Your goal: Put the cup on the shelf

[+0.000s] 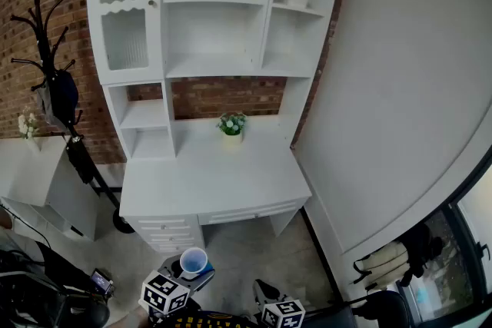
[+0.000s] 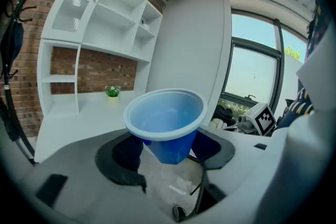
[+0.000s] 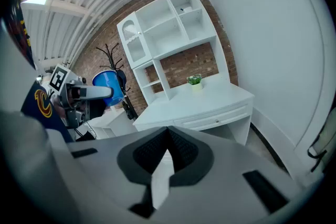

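Slightly nose-down, L gripper point(image 2: 168, 150) fingers point(image 2: 123, 157) pinch blue cup point(image 2: 165, 113) rim-up; R gripper point(image 3: 167, 152) fingers pressed together, empty.

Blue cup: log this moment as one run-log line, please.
left tool: shut on blue cup | right tool: shut, empty | cup: not yet on shelf unit

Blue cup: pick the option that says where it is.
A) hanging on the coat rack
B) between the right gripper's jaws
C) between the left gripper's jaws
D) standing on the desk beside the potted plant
C: the left gripper view shows the blue cup held between the two dark pads of the left gripper, away from the desk.
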